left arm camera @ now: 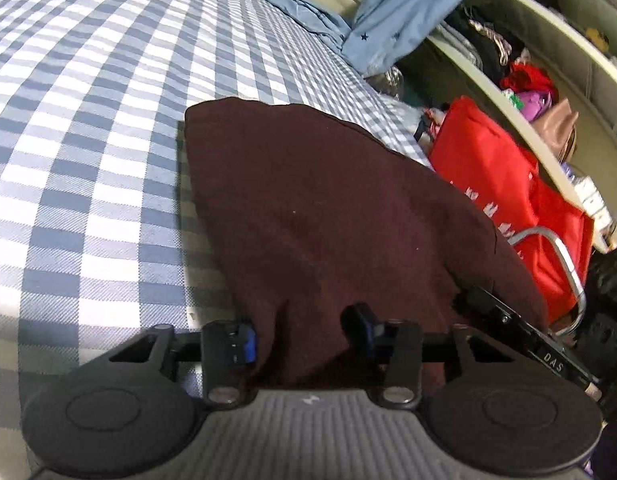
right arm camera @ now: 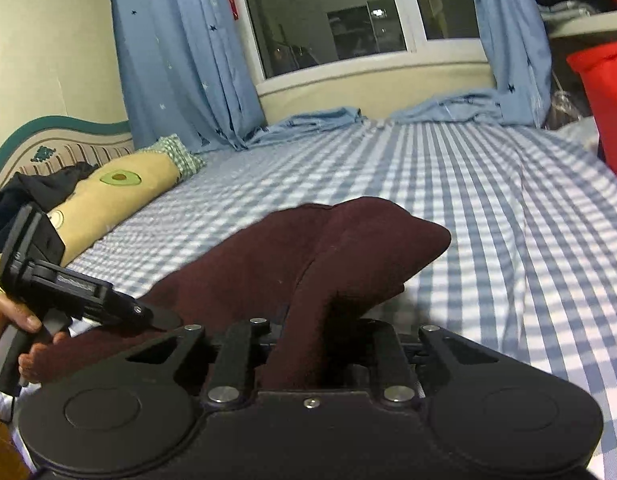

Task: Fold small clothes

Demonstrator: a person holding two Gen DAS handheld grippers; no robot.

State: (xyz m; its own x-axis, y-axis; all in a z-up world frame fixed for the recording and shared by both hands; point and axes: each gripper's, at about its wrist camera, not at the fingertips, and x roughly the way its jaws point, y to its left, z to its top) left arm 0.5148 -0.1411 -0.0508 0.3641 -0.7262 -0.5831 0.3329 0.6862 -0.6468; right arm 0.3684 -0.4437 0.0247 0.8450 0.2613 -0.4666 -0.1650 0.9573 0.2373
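Both grippers' fingers [left arm camera: 246, 340] clamped on maroon garment [left arm camera: 308, 200]; red bag [left arm camera: 508, 200] beside checked bed [left arm camera: 88, 120].

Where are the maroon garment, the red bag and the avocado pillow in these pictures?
maroon garment [left arm camera: 316, 208], left wrist view, on the middle of its flat cloth.
red bag [left arm camera: 504, 196], left wrist view, on its broad red side.
avocado pillow [right arm camera: 120, 192], right wrist view, on its yellow cover by the avocado print.

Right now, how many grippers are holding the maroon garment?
2. The left gripper pinches its near edge; the right gripper grips a raised fold of the maroon garment. The jaws' contact is partly hidden by cloth.
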